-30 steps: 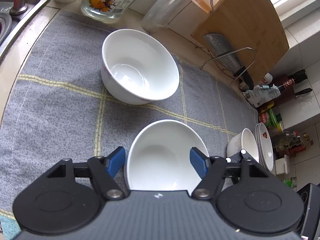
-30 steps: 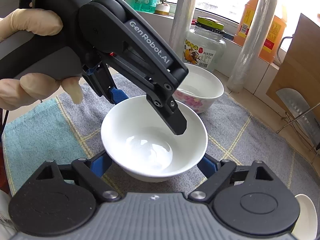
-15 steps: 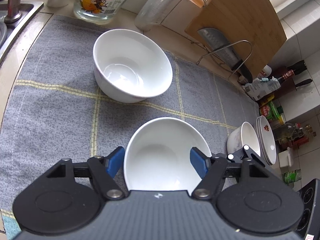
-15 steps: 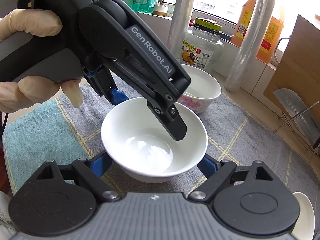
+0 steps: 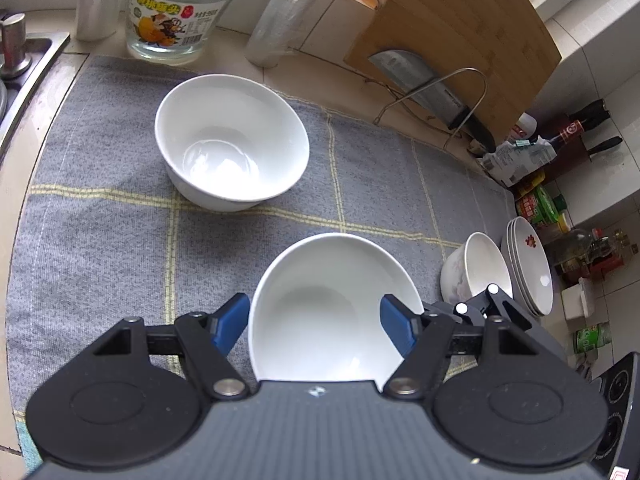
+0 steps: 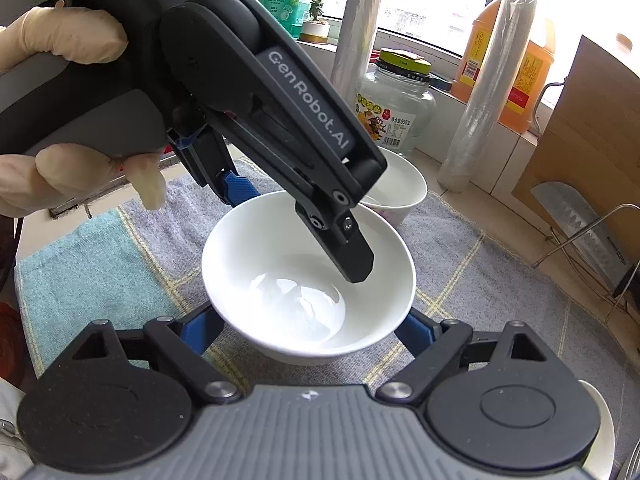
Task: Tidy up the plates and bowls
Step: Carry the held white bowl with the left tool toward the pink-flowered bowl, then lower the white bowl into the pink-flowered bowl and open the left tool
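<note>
A white bowl (image 5: 320, 312) (image 6: 304, 280) is held above the grey checked cloth (image 5: 120, 248). My right gripper (image 6: 308, 330) is shut on its sides from the near edge. My left gripper (image 5: 314, 322) straddles the same bowl; in the right wrist view one of its fingers (image 6: 352, 256) hangs inside the bowl and the other sits outside the far rim, jaws apart. A second white bowl (image 5: 230, 140) (image 6: 400, 184) stands on the cloth farther back. A flowered bowl (image 5: 476, 276) and stacked plates (image 5: 528, 272) sit at the cloth's right edge.
A glass jar (image 5: 176, 8), cling-film rolls (image 5: 288, 12), a wooden cutting board (image 5: 460, 28) and a cleaver on a wire rack (image 5: 432, 88) line the back. A sink edge (image 5: 24, 64) is at left. Sauce bottles (image 5: 560, 148) crowd the right; a stove (image 5: 616, 400) is bottom right.
Both grippers and the held bowl have shifted slightly toward the back bowl. The left gripper's finger has dipped deeper into the bowl. The back bowl has not moved.
</note>
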Motion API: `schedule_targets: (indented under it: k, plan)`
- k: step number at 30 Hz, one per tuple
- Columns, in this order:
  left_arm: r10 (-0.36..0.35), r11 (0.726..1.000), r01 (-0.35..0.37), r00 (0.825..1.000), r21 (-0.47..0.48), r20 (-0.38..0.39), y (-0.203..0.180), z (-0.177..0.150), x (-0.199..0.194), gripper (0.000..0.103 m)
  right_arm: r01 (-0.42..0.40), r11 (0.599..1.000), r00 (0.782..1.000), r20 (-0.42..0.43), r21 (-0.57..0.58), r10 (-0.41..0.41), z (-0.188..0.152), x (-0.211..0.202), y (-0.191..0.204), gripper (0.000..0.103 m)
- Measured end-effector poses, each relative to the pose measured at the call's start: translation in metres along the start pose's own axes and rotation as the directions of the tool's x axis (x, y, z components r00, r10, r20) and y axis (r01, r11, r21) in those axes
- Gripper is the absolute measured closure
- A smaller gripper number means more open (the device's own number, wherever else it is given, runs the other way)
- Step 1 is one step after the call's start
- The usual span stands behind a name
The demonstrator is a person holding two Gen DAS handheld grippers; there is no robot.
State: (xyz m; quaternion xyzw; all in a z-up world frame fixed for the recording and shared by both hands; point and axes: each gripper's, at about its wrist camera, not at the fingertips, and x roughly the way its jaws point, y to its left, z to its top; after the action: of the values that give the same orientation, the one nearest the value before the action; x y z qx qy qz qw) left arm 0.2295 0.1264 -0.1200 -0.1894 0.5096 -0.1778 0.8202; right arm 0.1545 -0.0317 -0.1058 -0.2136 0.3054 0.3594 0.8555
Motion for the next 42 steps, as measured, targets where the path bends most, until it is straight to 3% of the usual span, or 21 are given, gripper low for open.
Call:
schedule_targets:
  k: [12,25,35,42]
  plan:
    - [-0.015,0.995,0.016,1.0,0.099,-0.015,-0.062,-0.004,0.006,0.032,0.033,0.997,0.999,0.014,0.064,-0.034,-0.016,-0.042,-0.035,0.009]
    - [-0.067,0.975,0.071,0.997,0.209,-0.026,-0.146,0.001,0.039,0.032,0.139,0.982,0.989,0.024,0.128,-0.143,-0.054,-0.088,-0.092,0.01]
    - [-0.056,0.943,0.072,0.997,0.323,-0.059,-0.198,0.017,0.077,0.032,0.203,0.962,0.978,0.008,0.179,-0.208,-0.075,-0.099,-0.134,0.01]
    - [-0.06,0.93,0.091,0.993,0.355,-0.098,-0.209,0.019,0.102,0.031,0.214,0.954,0.976,-0.017,0.208,-0.216,-0.085,-0.097,-0.151,0.009]
